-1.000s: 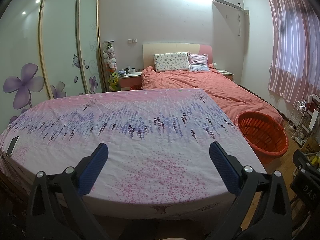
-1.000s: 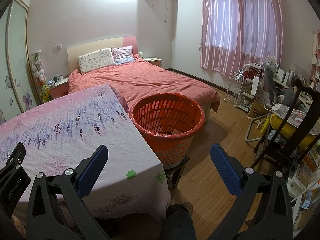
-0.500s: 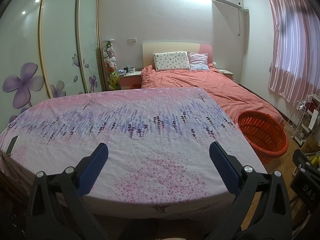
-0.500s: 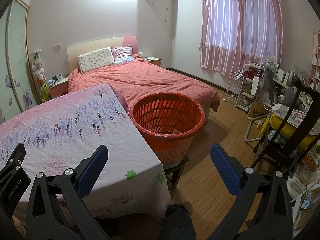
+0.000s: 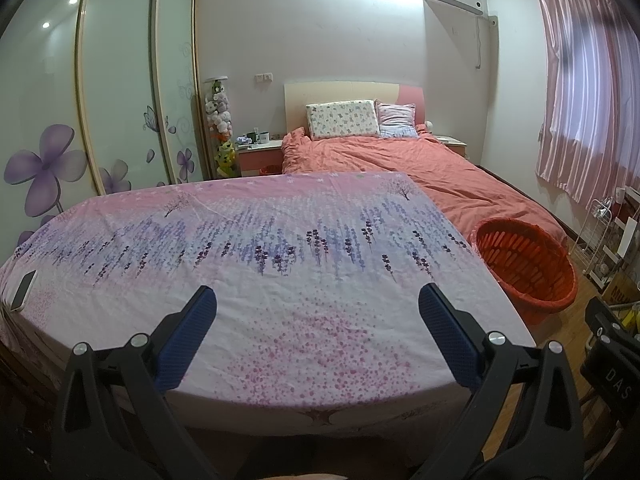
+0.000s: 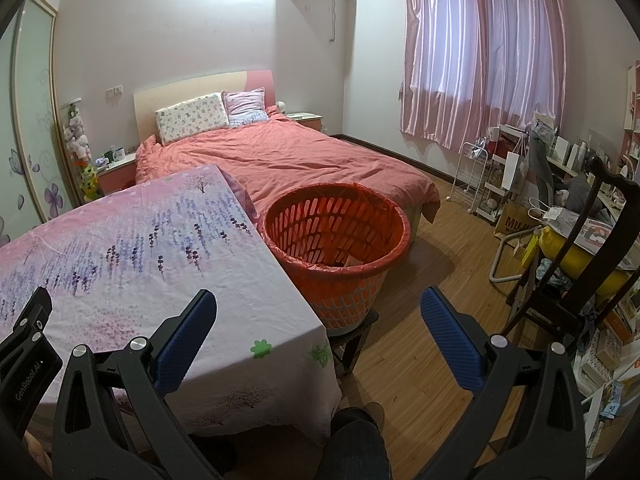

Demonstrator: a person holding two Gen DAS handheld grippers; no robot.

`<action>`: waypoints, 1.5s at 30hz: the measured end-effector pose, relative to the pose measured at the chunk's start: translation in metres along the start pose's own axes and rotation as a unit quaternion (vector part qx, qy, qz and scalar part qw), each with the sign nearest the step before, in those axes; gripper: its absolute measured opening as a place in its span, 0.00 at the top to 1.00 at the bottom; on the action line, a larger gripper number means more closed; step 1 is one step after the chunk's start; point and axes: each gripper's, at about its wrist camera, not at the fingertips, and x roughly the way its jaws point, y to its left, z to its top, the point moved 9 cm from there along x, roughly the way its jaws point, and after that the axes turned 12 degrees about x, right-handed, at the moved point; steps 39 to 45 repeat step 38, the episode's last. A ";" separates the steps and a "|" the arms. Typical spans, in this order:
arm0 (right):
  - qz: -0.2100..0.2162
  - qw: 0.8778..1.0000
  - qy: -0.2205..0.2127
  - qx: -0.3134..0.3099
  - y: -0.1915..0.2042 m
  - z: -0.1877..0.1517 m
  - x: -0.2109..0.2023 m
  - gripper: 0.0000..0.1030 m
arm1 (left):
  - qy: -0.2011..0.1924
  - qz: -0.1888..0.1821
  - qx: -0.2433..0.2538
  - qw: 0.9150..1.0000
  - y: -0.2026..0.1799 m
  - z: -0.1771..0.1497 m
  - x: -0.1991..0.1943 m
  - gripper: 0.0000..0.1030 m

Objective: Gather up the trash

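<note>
My left gripper [image 5: 316,312], black-framed with blue ribbed pads, hangs over the near edge of the table with its jaws spread wide and nothing between them. My right gripper [image 6: 318,314] is the same, fully apart and empty, aimed past the table's corner towards the floor.

Under the left one lies the pink tablecloth printed with purple lavender sprigs [image 5: 260,248]. I see no scrap or wrapper on it; the only item is a white phone [image 5: 23,290] at its far left edge, which I judge is not rubbish.

The round orange slotted plastic basket lined with a red bag [image 6: 336,240] stands just beside the table's right edge, raised on a small dark stool [image 6: 354,340], probably so that it sits close to table height for an easy drop. Something pale lies at its bottom, possibly paper; I cannot tell what.

Beyond are the bed with a coral duvet [image 6: 280,160] and the wooden floor [image 6: 420,344]. With the cloth bare, collecting looks finished or not begun.
</note>
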 end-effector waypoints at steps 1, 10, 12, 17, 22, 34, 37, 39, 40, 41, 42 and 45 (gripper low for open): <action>0.000 1.000 0.000 0.000 0.000 0.000 0.000 0.02 | 0.000 0.000 0.000 1.000 0.000 0.000 0.000 0.04; 0.000 1.000 0.000 0.000 0.001 0.001 0.000 0.02 | 0.001 0.000 0.001 1.000 0.001 0.001 0.000 0.04; 0.000 1.000 0.000 0.000 0.001 0.001 0.000 0.02 | 0.002 -0.001 0.001 1.000 0.000 0.001 0.001 0.04; -0.001 1.000 0.000 0.000 0.001 0.001 0.000 0.02 | 0.003 -0.003 0.003 1.000 -0.001 0.000 0.001 0.04; 0.000 1.000 0.001 -0.001 0.001 0.001 0.000 0.02 | 0.005 -0.004 0.003 1.000 0.001 0.000 0.003 0.04; 0.000 1.000 0.002 -0.001 0.003 0.000 0.001 0.02 | 0.004 -0.004 0.000 1.000 0.004 0.001 0.004 0.04; 0.000 1.000 0.002 -0.001 0.003 0.000 0.001 0.02 | 0.004 -0.005 0.000 1.000 0.004 0.001 0.004 0.04; 0.000 1.000 0.002 -0.001 0.003 0.000 0.001 0.02 | 0.004 -0.005 0.000 1.000 0.003 0.001 0.004 0.04; 0.000 1.000 0.002 -0.001 0.003 0.000 0.001 0.02 | 0.004 -0.005 0.000 1.000 0.003 0.001 0.004 0.04; 0.000 1.000 0.002 -0.001 0.003 0.000 0.001 0.02 | 0.004 -0.005 0.000 1.000 0.003 0.001 0.004 0.04; 0.000 1.000 0.002 -0.001 0.003 0.000 0.001 0.02 | 0.004 -0.005 0.000 1.000 0.003 0.001 0.004 0.04; 0.000 1.000 0.002 -0.001 0.003 0.000 0.001 0.02 | 0.004 -0.005 0.000 1.000 0.003 0.001 0.004 0.04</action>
